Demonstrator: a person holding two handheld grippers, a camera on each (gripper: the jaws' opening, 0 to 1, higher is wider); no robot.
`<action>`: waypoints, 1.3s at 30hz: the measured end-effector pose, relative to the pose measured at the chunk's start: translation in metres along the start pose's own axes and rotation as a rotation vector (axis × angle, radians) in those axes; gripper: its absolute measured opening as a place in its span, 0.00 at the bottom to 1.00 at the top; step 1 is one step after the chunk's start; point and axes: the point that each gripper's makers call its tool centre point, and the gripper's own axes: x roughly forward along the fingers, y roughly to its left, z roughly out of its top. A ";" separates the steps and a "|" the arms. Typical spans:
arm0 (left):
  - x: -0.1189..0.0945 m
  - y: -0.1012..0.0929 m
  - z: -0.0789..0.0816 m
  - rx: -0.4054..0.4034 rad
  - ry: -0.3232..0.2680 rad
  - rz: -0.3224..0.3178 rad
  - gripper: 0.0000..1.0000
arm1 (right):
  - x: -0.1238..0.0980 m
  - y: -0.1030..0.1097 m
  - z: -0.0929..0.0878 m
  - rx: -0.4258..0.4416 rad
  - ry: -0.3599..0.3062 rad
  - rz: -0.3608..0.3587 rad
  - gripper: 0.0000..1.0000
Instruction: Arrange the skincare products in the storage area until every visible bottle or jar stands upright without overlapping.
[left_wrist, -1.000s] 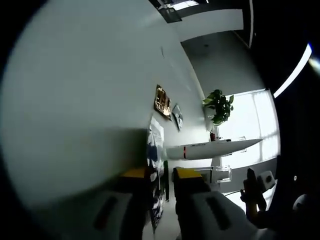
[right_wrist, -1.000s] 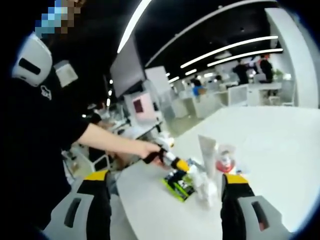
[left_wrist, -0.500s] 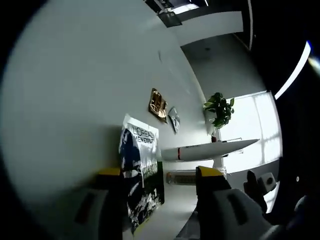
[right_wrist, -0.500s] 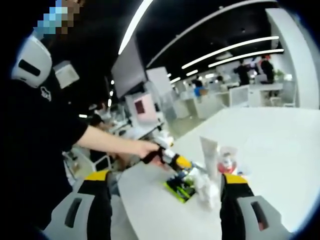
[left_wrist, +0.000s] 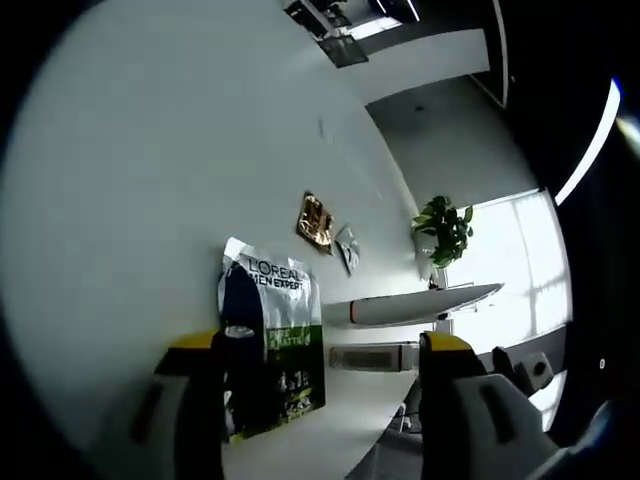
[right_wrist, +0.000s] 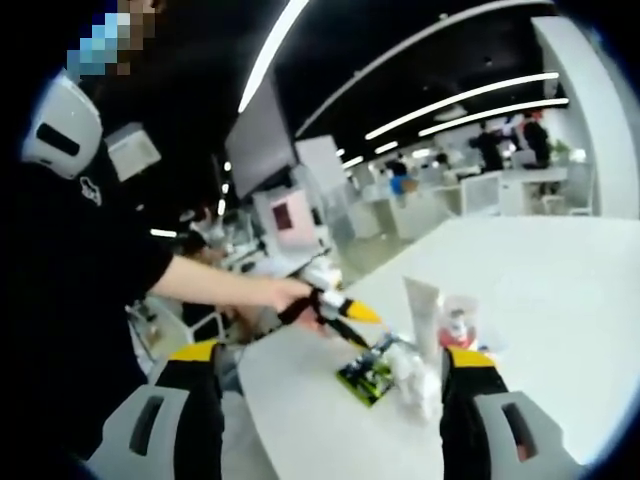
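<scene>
A dark blue and green L'Oreal Men Expert packet (left_wrist: 270, 350) lies flat on the white table (left_wrist: 150, 180), just ahead of my left gripper (left_wrist: 322, 348), which is open and holds nothing. In the right gripper view the same packet (right_wrist: 368, 372) lies near the table's rounded end, and the left gripper (right_wrist: 345, 318), held by a person's hand, hovers just above it. Beside the packet stand a white tube (right_wrist: 422, 312), a small jar with red on it (right_wrist: 458, 325) and a pale wrapped item (right_wrist: 410, 372). My right gripper (right_wrist: 332, 358) is open and holds nothing.
A gold sachet (left_wrist: 315, 220) and a silver sachet (left_wrist: 347, 248) lie farther along the table. A potted plant (left_wrist: 443, 228) and another white table (left_wrist: 420, 303) stand beyond. The table's edge (right_wrist: 260, 400) runs close in front of the right gripper. Desks and people fill the office behind.
The left gripper's jaws, nearly shut on the packet's edge a second ago, have opened wide and drawn back. The packet now lies flat on the table. The right gripper has hardly moved.
</scene>
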 end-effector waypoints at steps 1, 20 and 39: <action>-0.001 0.000 0.000 -0.004 -0.003 0.000 0.76 | 0.000 0.000 0.000 0.000 0.000 0.000 0.88; -0.033 -0.022 0.007 0.194 -0.135 0.037 0.80 | -0.007 0.011 0.008 -0.023 -0.016 -0.006 0.90; -0.081 -0.058 -0.042 0.448 -0.093 0.075 0.99 | -0.013 0.021 0.009 -0.022 -0.014 -0.015 0.99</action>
